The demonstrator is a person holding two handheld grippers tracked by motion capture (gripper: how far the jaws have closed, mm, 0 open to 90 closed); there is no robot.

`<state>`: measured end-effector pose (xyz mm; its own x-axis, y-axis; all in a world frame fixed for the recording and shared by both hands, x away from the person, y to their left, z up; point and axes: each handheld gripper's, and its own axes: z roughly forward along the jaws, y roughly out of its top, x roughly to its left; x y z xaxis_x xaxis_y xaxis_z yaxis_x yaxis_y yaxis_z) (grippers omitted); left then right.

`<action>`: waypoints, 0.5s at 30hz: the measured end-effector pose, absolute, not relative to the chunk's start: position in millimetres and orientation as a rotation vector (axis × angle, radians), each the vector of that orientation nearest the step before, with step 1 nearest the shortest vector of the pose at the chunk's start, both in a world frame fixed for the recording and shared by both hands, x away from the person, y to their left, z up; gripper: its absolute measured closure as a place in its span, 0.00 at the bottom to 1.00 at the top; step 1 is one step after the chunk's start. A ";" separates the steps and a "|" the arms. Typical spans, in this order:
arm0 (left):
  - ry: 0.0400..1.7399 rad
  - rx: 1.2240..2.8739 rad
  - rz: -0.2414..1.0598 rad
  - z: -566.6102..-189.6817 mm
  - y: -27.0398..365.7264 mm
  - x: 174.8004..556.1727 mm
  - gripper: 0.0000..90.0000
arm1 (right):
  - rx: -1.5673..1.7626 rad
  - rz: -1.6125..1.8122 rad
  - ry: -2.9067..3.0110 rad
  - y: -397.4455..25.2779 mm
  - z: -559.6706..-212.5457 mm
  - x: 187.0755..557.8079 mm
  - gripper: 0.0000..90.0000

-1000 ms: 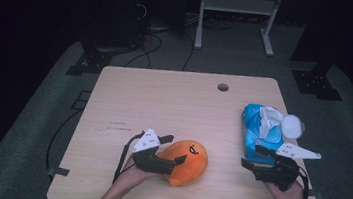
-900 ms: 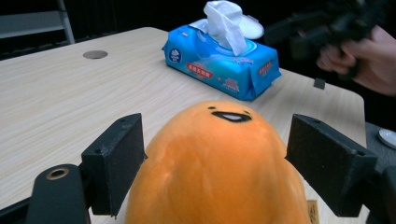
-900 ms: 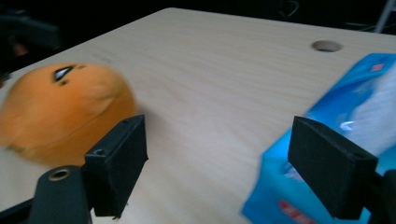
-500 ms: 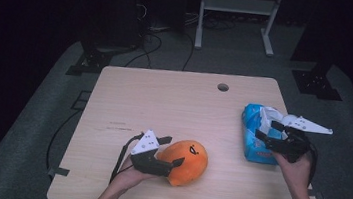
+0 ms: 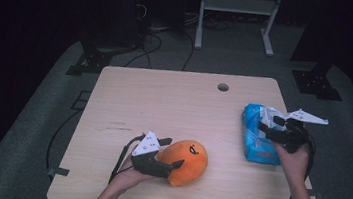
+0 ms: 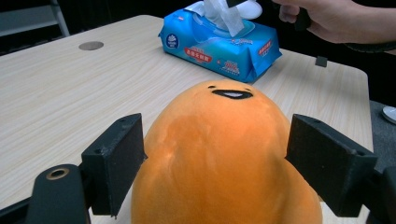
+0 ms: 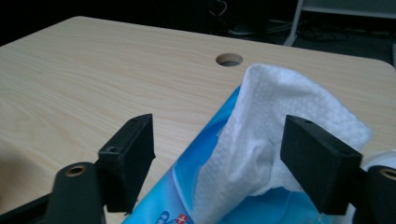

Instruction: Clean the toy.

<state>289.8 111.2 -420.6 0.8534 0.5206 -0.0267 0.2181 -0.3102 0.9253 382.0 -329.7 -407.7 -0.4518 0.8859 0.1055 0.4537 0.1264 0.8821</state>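
Spanning the scene, the pale wooden table (image 5: 163, 108) bears a blue plastic pack of wet wipes (image 5: 256, 136) near its right edge and a round orange plush toy (image 5: 185, 161) near the front. Left gripper (image 5: 170, 154) clasps the plush between its jaws. Right gripper (image 5: 266, 129) hovers spread around a white wipe (image 7: 275, 135) sticking up from the pack.

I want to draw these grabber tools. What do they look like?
Each gripper, left and right, is black with two blocky, square-ended jaws. A pale grey three-cornered plate sits on top, and a black cable trails behind. Round brass-coloured holes mark the jaw bases. The forearms are bare, with no sleeves.
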 end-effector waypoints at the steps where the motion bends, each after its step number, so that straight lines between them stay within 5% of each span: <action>1: 0.552 1.896 0.333 -420.7 111.3 290.0 0.21 | 1.290 1.279 1.961 -329.7 -407.7 382.0 0.31; 7: 0.549 1.901 0.335 -421.6 111.7 289.7 0.21 | 1.375 1.229 1.944 -333.5 -418.2 388.7 0.50; 8: 0.547 1.907 0.337 -422.0 112.1 289.3 0.21 | 1.402 1.199 1.938 -334.8 -420.9 389.9 0.63; 15: 0.533 1.929 0.346 -422.3 113.6 288.4 0.21 | 1.436 1.160 1.942 -340.8 -421.4 388.4 0.95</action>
